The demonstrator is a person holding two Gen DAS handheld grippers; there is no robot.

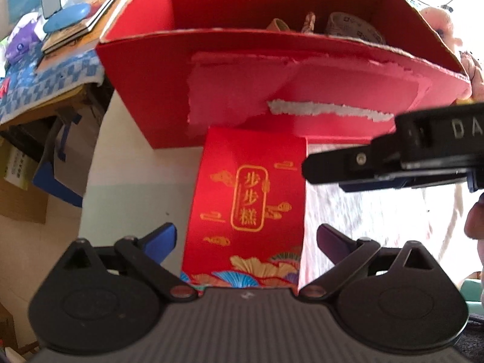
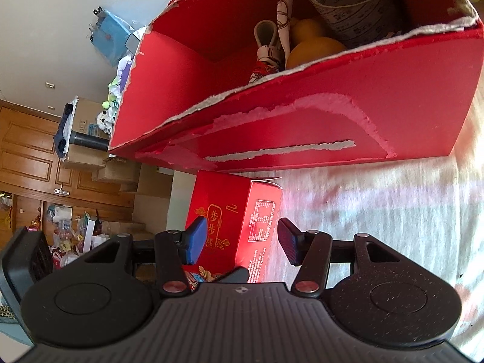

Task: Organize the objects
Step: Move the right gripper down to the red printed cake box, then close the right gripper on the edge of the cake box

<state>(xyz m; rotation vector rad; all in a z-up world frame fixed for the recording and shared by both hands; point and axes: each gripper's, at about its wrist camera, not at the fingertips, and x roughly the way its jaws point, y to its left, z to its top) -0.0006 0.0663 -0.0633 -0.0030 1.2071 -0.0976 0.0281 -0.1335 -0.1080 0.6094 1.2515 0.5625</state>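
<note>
Left gripper (image 1: pixel 246 239) spread wide, blue pads either side of a small red carton (image 1: pixel 251 205) but not pressing it; gaps visible on both sides. Carton printed with gold characters and clouds, lying on a pale cloth (image 1: pixel 363 211), its far end just under the front wall of a big red box (image 1: pixel 242 60). Right gripper (image 1: pixel 308 169) reaching in from the right in the left wrist view, tip just beside the carton's right edge; contact there impossible to judge.

From the right wrist view: right gripper (image 2: pixel 239 239) likewise parted, one blue pad in front of the carton's printed face, the other past its side panel with the nutrition label. Carton (image 2: pixel 239 211) between the fingers, no clear squeeze; released rather than clenched. Same cloth (image 2: pixel 378 227) underneath, bright with glare.

Big box (image 2: pixel 302 106) open-topped, outer paper torn in long strips on the near wall, white fibre showing along the rim. Inside, toward the right end: a tape roll (image 2: pixel 351 3), a yellow gourd-shaped toy (image 2: pixel 311 42), a folded patterned cloth (image 2: pixel 272 54). Left part of the box bare.

Off to the left in the left wrist view: a table with a blue checked cover (image 1: pixel 45 84), books (image 1: pixel 78 21) and a blue oval case (image 1: pixel 66 18) stacked on it. Wooden doors (image 2: pixel 27 151) and cardboard boxes (image 2: pixel 90 142) in the background.
</note>
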